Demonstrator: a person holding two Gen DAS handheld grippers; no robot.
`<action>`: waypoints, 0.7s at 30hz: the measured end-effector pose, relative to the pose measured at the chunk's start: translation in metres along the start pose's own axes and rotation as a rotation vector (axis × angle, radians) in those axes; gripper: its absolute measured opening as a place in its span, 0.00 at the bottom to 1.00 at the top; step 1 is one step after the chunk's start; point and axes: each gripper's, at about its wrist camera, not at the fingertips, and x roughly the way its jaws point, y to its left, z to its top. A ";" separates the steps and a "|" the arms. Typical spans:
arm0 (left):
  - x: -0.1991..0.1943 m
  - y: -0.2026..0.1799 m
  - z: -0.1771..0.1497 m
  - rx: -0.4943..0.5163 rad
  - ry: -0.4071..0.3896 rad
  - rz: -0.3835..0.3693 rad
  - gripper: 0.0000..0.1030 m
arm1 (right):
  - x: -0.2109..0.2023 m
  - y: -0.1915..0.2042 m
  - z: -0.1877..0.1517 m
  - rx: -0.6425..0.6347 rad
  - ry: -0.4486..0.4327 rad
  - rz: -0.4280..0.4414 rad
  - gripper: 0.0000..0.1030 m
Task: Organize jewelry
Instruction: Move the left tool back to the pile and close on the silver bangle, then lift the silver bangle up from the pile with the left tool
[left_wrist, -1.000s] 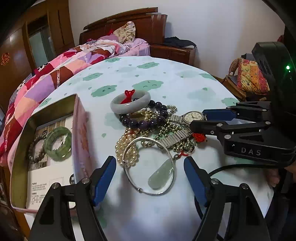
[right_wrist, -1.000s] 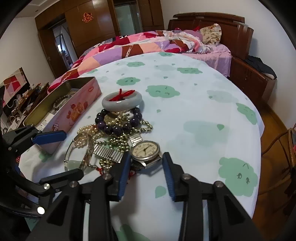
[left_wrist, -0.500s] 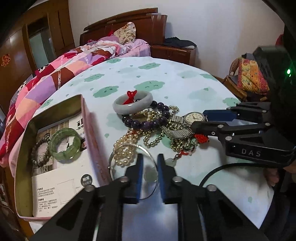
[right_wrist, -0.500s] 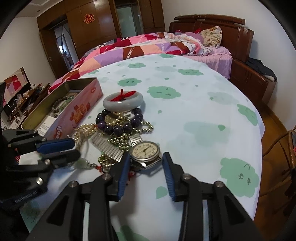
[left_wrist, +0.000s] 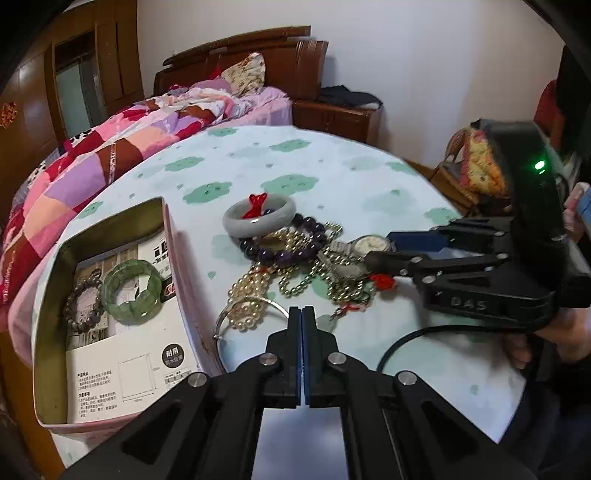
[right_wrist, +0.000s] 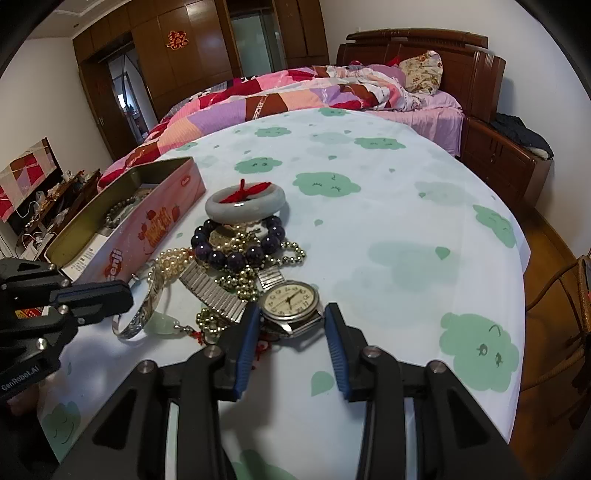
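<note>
The fingers (left_wrist: 293, 332) of the left gripper (left_wrist: 301, 314) are pressed flat together at lower centre of the left view, at the rim of the thin silver metal bangle (right_wrist: 142, 314); whether that rim is pinched cannot be told. The right gripper (right_wrist: 291, 332) stands narrowly apart around the round white-dial steel wristwatch (right_wrist: 291, 301), with pad contact unconfirmed. Progress is judged early: only the green translucent stone bangle (left_wrist: 132, 292) and the brown bead bracelet (left_wrist: 83, 304) lie in the pink rectangular tin box (left_wrist: 170, 236) at left. Outside it at centre remain the grey jade bangle with red cord (left_wrist: 258, 221), dark purple bead bracelet (left_wrist: 280, 251), cream pearl strand (left_wrist: 247, 295), gold ball chain (left_wrist: 306, 277) and pale green teardrop pendant (right_wrist: 162, 324). The tangled chains overlap, and the left gripper covers part of the silver bangle
</note>
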 end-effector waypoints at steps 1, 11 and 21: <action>0.003 0.000 0.000 -0.002 0.015 0.009 0.00 | 0.000 0.000 0.000 0.000 0.000 0.000 0.38; 0.004 0.003 0.004 -0.032 0.030 0.024 0.35 | 0.000 -0.001 0.000 0.002 -0.002 0.001 0.38; 0.017 -0.004 0.018 -0.051 0.086 0.004 0.44 | 0.000 -0.001 -0.001 0.005 -0.003 0.006 0.38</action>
